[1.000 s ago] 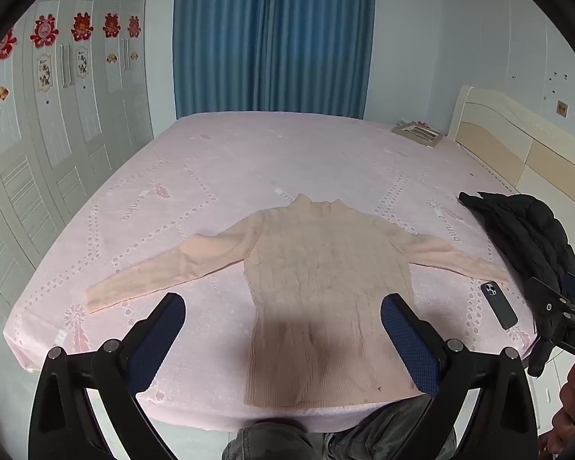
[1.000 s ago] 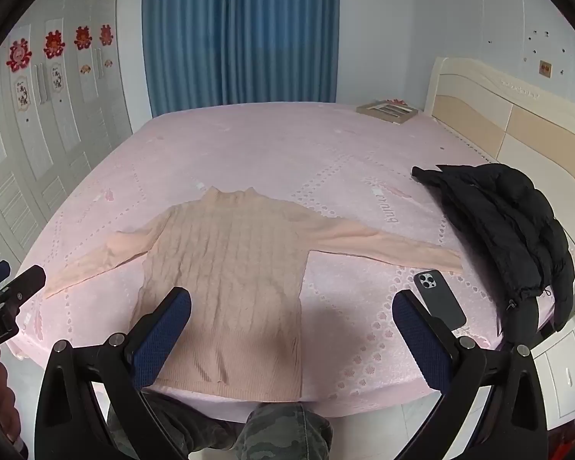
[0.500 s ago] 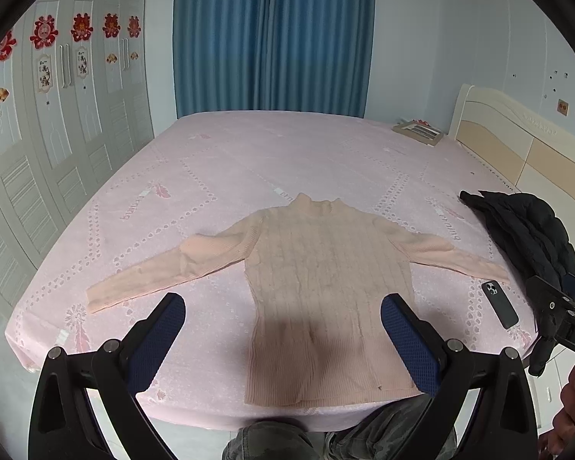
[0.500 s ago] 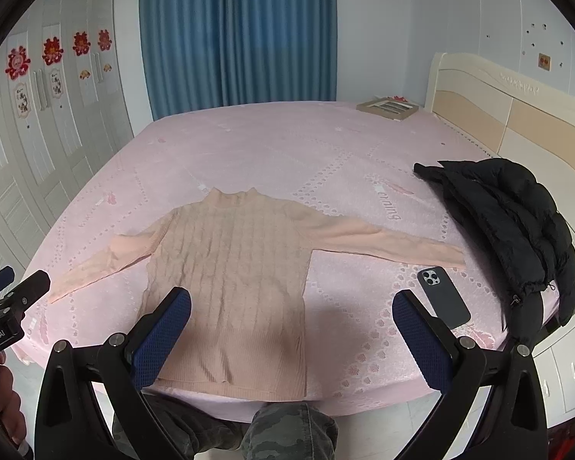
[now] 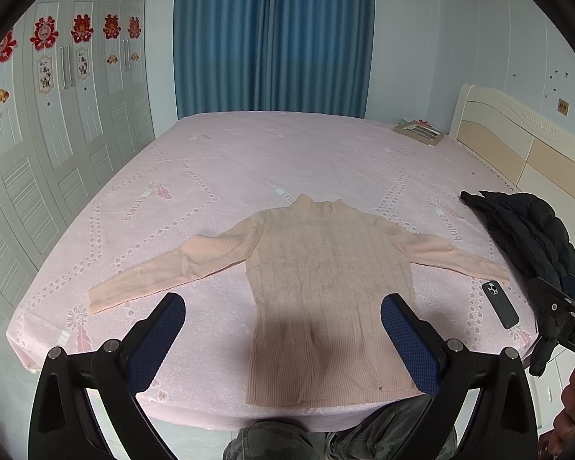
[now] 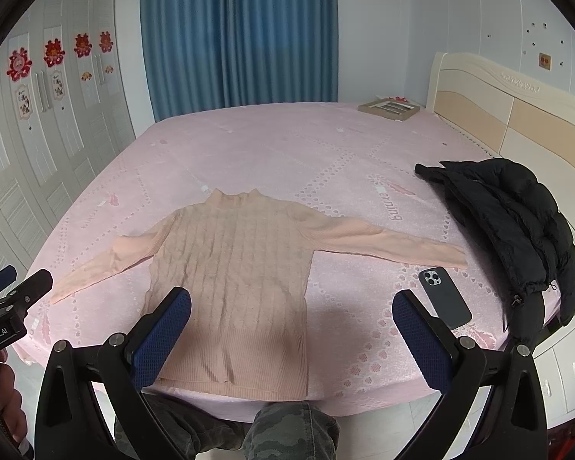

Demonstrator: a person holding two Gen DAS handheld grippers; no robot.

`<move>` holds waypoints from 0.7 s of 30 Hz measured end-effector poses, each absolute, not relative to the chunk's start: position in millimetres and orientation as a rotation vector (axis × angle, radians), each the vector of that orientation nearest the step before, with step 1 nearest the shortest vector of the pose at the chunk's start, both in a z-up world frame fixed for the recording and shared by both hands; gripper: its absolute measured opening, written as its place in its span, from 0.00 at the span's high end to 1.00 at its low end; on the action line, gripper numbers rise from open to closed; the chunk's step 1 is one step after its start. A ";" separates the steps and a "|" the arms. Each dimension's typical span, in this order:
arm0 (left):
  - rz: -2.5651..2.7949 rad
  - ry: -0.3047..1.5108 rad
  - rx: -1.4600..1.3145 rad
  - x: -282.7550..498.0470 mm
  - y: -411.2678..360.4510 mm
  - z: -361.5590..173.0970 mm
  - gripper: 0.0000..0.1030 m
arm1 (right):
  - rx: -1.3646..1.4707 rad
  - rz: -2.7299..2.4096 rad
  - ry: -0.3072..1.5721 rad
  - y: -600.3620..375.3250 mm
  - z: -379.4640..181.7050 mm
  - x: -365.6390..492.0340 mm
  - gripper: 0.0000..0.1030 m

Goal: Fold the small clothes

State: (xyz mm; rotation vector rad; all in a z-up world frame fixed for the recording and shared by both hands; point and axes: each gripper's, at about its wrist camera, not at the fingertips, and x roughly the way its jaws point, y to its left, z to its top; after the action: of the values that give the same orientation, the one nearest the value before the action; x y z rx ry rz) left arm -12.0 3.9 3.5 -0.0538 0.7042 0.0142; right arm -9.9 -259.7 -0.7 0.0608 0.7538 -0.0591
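Little has moved since a second ago: both views have drifted slightly, and the sweater (image 5: 326,287) lies as it did, flat on the pink bed (image 5: 249,161) near its front edge, collar away from the person, both sleeves stretched out sideways.

The left tongs (image 5: 283,329) hover above the sweater's hem and lower body, fingers spread wide and gripping nothing. The right tongs (image 6: 291,329) hang to the right of them, over the sweater's right side and the bare sheet, likewise spread wide and empty. A hand (image 6: 4,402) grips the left tool's handle at the edge of the right view. Camouflage trousers (image 6: 280,437) show below the bed edge.

Count: one sweater, one dark phone (image 6: 444,297) just beside the right cuff, one black puffer jacket (image 6: 517,222) near the headboard (image 6: 517,115), one picture frame (image 6: 387,107) at the far corner.
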 end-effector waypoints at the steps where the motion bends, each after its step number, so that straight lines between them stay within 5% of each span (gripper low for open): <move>1: 0.013 0.704 -0.054 -11.9 3.7 3.7 0.01 | 0.061 -0.059 0.754 -259.6 -0.6 -9.9 0.00; 21: 0.010 0.696 -0.055 -14.0 8.1 9.0 0.01 | 0.062 -0.049 0.749 -260.2 2.9 -12.5 0.00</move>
State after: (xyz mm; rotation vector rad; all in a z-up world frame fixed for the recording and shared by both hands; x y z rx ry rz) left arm -14.0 8.1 9.0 -0.0553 0.6965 0.0103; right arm -12.5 -260.2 2.9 0.0621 0.7492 -0.0491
